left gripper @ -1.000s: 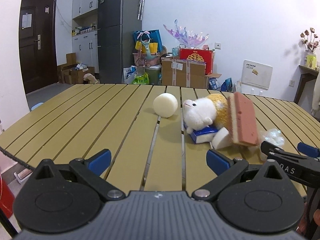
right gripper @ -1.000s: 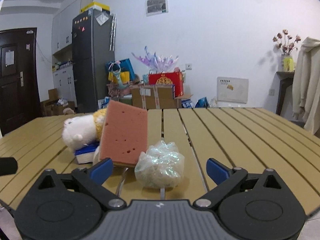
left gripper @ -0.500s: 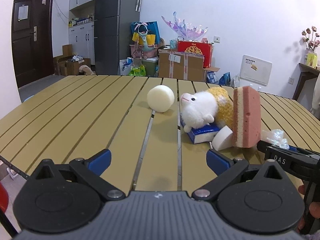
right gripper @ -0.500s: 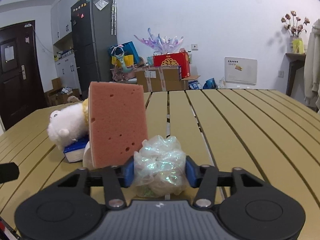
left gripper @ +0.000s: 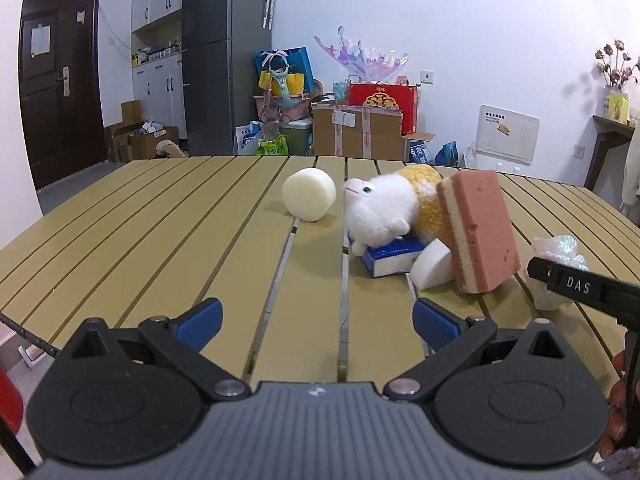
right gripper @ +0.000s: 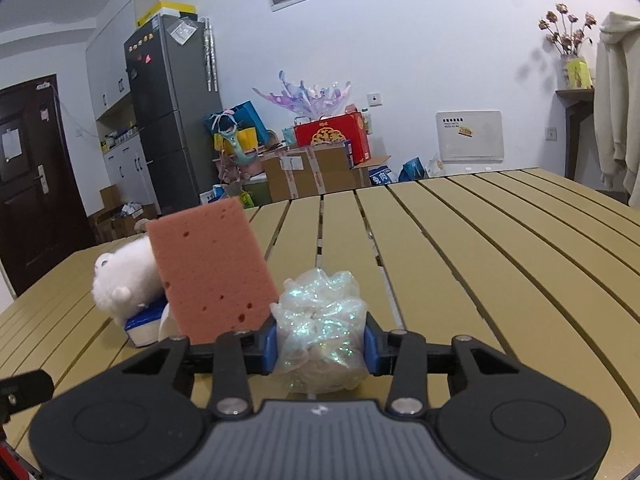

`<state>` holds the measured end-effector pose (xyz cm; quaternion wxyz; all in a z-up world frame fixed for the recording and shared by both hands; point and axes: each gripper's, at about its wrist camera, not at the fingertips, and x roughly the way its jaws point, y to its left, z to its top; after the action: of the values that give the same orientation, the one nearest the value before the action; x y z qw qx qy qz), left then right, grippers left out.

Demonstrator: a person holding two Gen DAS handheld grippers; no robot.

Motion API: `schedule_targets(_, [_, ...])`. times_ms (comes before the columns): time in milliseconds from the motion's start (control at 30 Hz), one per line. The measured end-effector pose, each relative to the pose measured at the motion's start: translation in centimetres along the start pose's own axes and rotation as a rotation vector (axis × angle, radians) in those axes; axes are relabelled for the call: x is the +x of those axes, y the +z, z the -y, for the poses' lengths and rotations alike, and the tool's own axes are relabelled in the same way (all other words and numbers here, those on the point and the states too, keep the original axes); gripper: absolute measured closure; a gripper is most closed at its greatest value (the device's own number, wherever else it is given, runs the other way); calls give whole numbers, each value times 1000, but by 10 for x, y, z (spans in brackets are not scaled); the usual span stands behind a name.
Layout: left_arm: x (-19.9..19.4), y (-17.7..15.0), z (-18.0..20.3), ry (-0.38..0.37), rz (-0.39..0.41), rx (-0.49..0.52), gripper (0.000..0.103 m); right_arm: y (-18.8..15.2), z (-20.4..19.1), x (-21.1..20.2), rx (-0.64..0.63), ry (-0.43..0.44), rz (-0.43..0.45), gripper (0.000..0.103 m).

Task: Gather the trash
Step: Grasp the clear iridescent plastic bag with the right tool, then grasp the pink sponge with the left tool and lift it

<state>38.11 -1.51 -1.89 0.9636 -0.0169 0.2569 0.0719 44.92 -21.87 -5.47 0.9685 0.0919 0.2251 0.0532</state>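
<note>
A: Item one, crumpled plastic wad?
B: On the slatted table, beside the leaning sponge; right gripper jaws closing on it (trash, presumably). Left gripper spread, empty.

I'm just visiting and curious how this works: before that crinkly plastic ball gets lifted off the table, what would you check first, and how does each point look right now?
1. Crumpled iridescent plastic wad sits between the right gripper pads: ok; the jaws are closing, blue pads against both sides.
2. Grip firm enough to lift: cannot tell; the wad is soft.
3. Pink sponge block clear of the wad: not ok; it leans right beside the near finger and may tip.
4. Left gripper free: ok; open, nothing between its fingers.
5. White plush toy and white foam cylinder out of the way: ok.
6. Bin for the trash in view: not ok.
</note>
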Motion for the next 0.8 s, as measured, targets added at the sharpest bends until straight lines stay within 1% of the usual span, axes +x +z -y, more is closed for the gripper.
schedule_targets(133, [-3,-2,12,-1,5,24,0,3,11,-4,21,3,10,64])
schedule_targets(267, [-3,2,29,-14,4,14,0,7,21,-13,32,-26,62,64])
schedule_targets(367, [-2,4,47,-12,14,37,0,10,30,-20,48,-37,101,64])
schedule_targets(533, [3,10,73,-8,21,62,0,14,43,-22,63,-47,123,64])
schedule_targets(700, [14,16,90,2,-3,57,0,18,64,-20,114,-45,134,64])
schedule_targets(800, [23,19,96,21,-19,50,0,21,75,-20,145,-58,148,64])
